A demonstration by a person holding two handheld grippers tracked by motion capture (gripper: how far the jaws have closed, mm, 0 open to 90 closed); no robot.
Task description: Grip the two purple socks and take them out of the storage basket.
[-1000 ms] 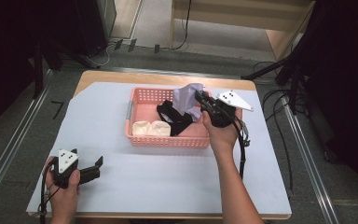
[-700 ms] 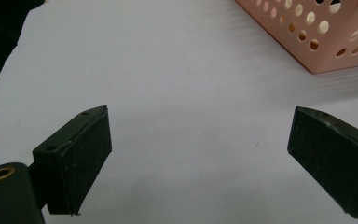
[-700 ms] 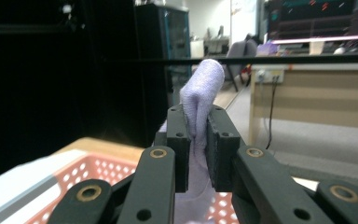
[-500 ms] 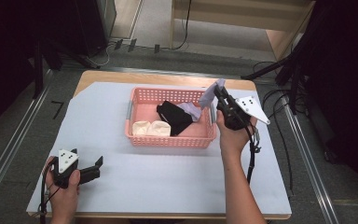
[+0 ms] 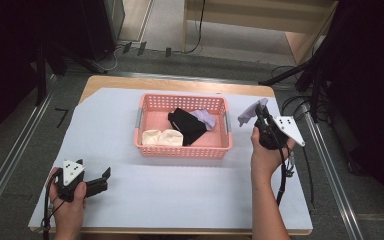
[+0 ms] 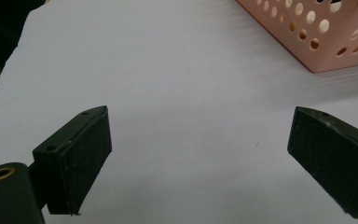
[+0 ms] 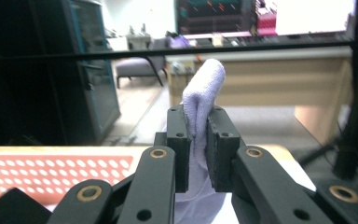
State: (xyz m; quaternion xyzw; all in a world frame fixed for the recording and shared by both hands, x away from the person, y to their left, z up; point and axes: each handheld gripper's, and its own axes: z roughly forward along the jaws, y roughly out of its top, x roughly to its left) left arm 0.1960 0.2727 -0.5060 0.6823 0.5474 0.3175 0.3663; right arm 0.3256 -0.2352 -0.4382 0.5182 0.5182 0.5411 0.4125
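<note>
Lavender sock (image 5: 248,113) clamped in right gripper (image 5: 258,116), held up off the table just right of pink basket (image 5: 182,148), outside its right wall. In right gripper view the sock (image 7: 200,98) is pinched between the two black jaws, jaws narrow w/ only the cloth between them, sock end sticking up above the jaw tips, more cloth hanging below. Right hand (image 5: 265,150) wraps the gripper body; grey three-cornered plate (image 5: 286,129) on top, cable trailing down by the forearm. Basket sits mid-table on white sheet (image 5: 130,200) and holds a black cloth item (image 5: 187,125), another lavender piece (image 5: 204,119) toward its right-back side, touching the black one, and two cream rounded items (image 5: 161,137) side by side at front-left. Left gripper (image 5: 100,181) rests low at front-left of the table in left hand (image 5: 67,197), well apart from basket, jaws wide apart w/ nothing between them. In left gripper view its pads (image 6: 85,158) are spread over bare white sheet, basket corner (image 6: 326,42) at top right.
</note>
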